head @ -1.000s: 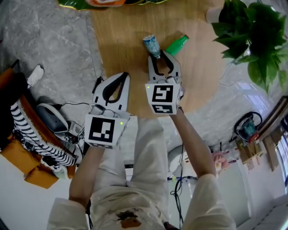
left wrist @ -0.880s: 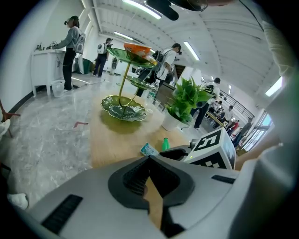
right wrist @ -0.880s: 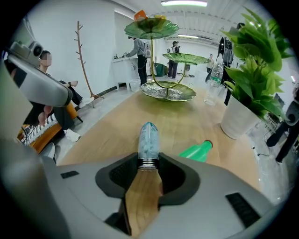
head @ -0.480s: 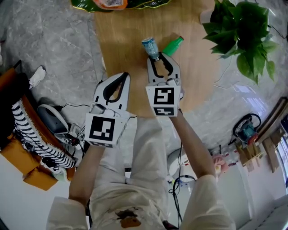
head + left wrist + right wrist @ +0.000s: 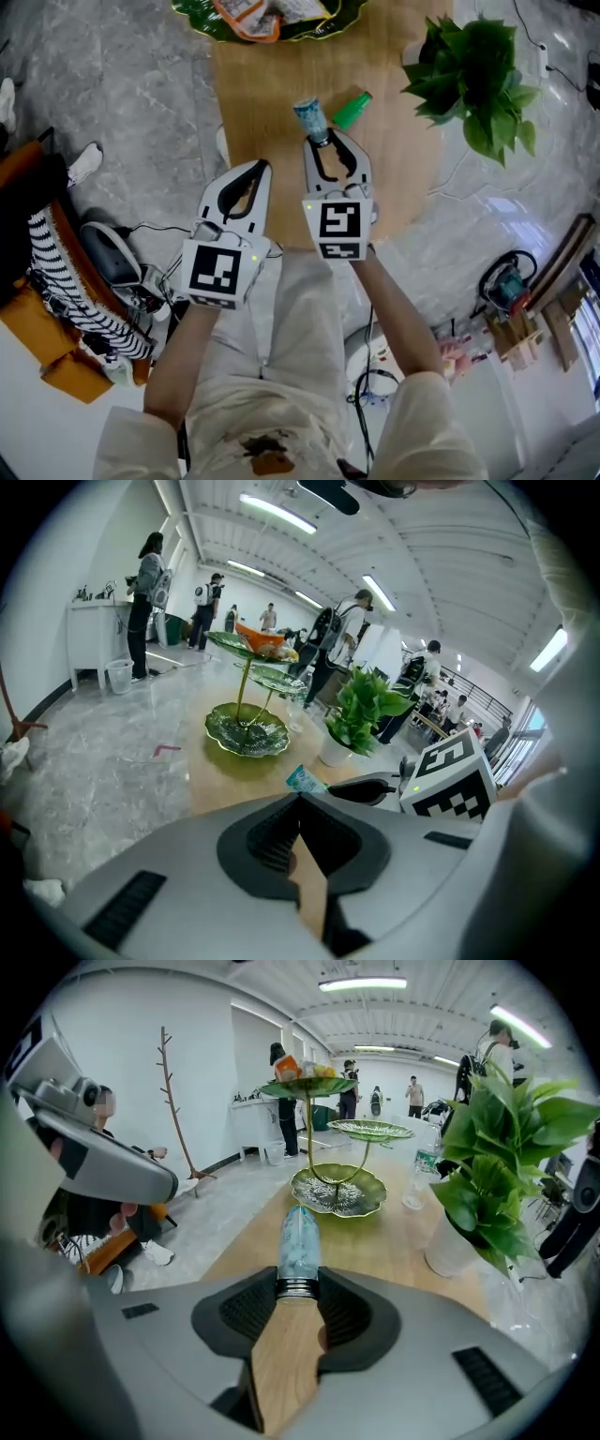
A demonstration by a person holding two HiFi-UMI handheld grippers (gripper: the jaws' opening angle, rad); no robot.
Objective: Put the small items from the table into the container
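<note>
Right gripper (image 5: 298, 1290): jaws clamped on the collar end of a small blue tube (image 5: 300, 1241); the tube juts straight out past the jaw tips, toward the far end of the table (image 5: 272, 112); gripping it by the narrow collar leaves the whole body free, which should let it be lowered into a dish without the jaws fouling the rim.

Left gripper (image 5: 300, 803): jaw tips pressed together, nothing between them; it hangs beside the right gripper, over the near table edge, and looks to be on standby, kept clear of the working side.

Task items: the tube is in the right gripper's hold and appears clear of the tabletop, though the head view cannot confirm the gap; a green bottle (image 5: 352, 109) lies on its side on the wood just beyond the right gripper, untouched; probably the next pick.

Container: judged to be the tiered green dish (image 5: 337, 1192) at the far end of the table, in line with the tube; its top tier already carries snack packets (image 5: 246, 11); the bottom tier looks bare.

Hazard: a potted plant (image 5: 469, 70) stands right of the path; its leaves overhang the table edge.

Step in hand, as judged: carrying the tube to the dish; release not yet done.
</note>
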